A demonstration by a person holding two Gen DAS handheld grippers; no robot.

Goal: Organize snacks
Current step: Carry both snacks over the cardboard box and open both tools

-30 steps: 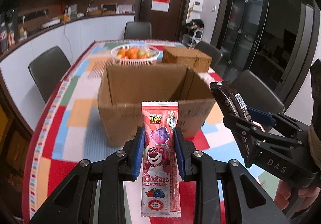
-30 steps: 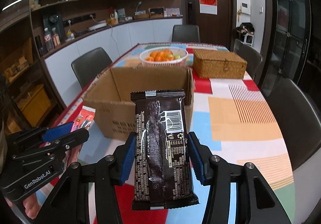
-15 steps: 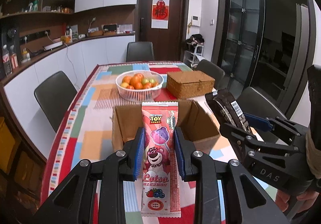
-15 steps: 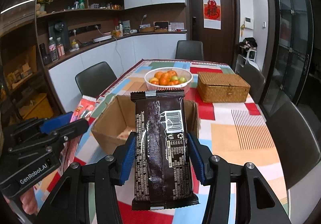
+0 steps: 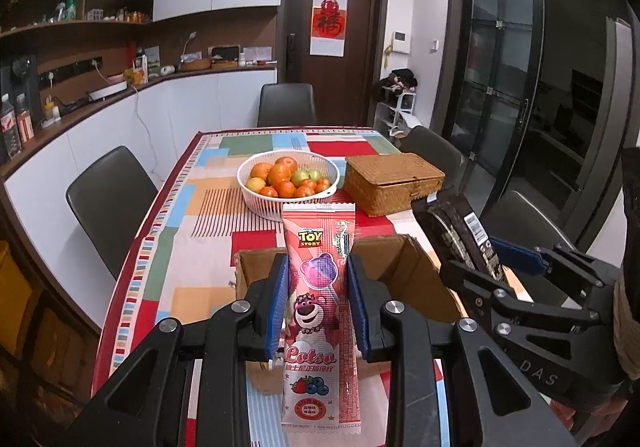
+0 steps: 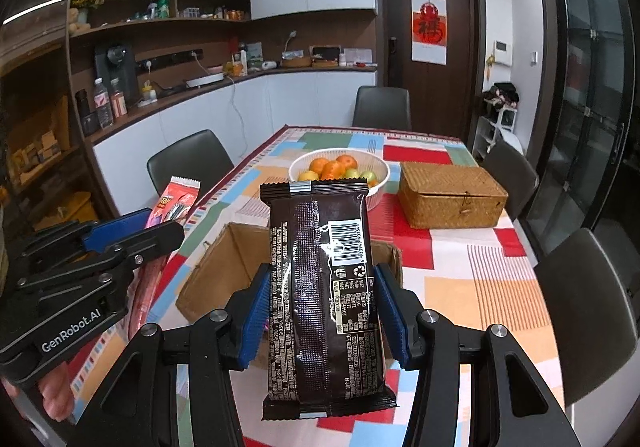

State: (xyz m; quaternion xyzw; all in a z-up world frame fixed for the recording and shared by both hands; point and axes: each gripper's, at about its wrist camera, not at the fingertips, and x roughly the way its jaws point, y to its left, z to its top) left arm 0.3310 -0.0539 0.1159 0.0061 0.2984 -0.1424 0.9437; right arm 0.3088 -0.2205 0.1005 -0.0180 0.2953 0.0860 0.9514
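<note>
My left gripper is shut on a pink Lotso candy packet, held upright above the near side of an open cardboard box. My right gripper is shut on a dark brown snack packet, also upright above the box. The right gripper with the brown packet shows at the right of the left wrist view. The left gripper with the pink packet shows at the left of the right wrist view. Both packets hide much of the box's inside.
Beyond the box stand a white basket of oranges and green fruit and a lidded wicker box on the colourful patchwork tablecloth. Dark chairs line the table sides. A counter runs along the left wall.
Both grippers have risen with their packets. The box, level in front a second ago, now lies lower in view, and I look down into it from above.
</note>
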